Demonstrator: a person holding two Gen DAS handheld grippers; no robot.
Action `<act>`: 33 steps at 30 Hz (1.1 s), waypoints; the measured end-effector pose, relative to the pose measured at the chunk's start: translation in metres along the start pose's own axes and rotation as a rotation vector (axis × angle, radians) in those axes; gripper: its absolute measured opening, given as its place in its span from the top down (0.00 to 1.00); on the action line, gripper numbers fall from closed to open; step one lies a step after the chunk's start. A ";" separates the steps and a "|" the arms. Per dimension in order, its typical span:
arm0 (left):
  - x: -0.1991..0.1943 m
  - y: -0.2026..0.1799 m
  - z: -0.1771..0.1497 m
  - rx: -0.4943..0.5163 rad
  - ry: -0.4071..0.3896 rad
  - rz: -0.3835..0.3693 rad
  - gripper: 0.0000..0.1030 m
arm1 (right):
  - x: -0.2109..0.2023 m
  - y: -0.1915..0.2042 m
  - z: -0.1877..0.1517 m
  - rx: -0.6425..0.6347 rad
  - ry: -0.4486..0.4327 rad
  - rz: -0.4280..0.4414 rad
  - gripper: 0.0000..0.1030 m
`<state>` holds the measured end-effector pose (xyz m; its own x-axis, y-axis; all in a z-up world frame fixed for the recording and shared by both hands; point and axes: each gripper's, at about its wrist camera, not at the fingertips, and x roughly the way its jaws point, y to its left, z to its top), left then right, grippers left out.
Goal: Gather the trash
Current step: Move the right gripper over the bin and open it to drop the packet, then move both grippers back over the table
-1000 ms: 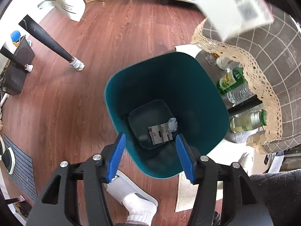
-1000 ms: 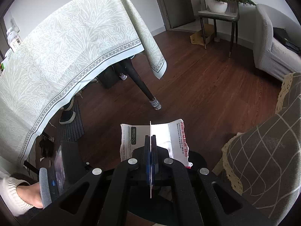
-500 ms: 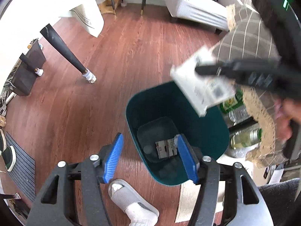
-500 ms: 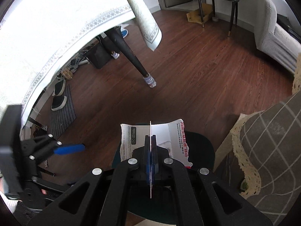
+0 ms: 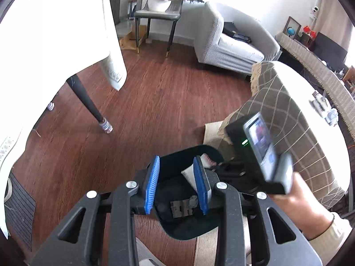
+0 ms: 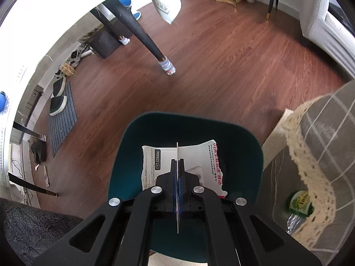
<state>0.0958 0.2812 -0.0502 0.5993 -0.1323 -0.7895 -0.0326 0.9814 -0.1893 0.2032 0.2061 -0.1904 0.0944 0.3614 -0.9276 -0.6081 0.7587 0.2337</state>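
Note:
A dark teal trash bin (image 6: 239,137) stands on the wooden floor; it also shows in the left wrist view (image 5: 188,232). My right gripper (image 6: 178,166) is shut on a torn white paper package (image 6: 155,164) with red and black print, held over the bin's mouth. The package also shows in the left wrist view (image 5: 188,174). My left gripper (image 5: 176,184) is open and empty above the bin's near rim. Crumpled paper and a printed scrap (image 5: 182,208) lie at the bin's bottom.
A low table under a grey checked cloth with lace trim (image 6: 321,155) stands right of the bin, with bottles (image 6: 299,201) beneath it. A black table leg (image 6: 142,35) stands across the floor. A grey sofa (image 5: 233,44), a chair (image 5: 158,13) and a doormat with shoes (image 6: 62,110) lie farther off.
My right gripper has lowered the package over the bin's mouth. My left gripper has tilted up and pulled back, so more of the room shows and the bin sits lower.

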 end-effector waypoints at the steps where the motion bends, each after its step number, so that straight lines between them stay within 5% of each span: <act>1: -0.001 -0.002 0.001 0.007 -0.006 0.003 0.68 | 0.002 -0.001 -0.001 0.001 0.006 -0.005 0.99; 4: -0.006 -0.007 0.005 0.032 -0.025 0.020 0.68 | 0.007 -0.002 -0.005 -0.008 0.027 -0.025 0.99; 8: -0.010 -0.010 0.008 0.028 -0.039 0.021 0.68 | 0.006 -0.005 -0.010 -0.001 0.032 -0.028 0.49; 33: -0.053 -0.033 0.038 0.009 -0.233 0.045 0.67 | -0.098 0.002 -0.026 -0.105 -0.173 0.018 0.49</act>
<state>0.0951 0.2610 0.0203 0.7661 -0.0537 -0.6405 -0.0568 0.9869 -0.1507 0.1723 0.1586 -0.1062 0.2112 0.4692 -0.8574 -0.6889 0.6937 0.2099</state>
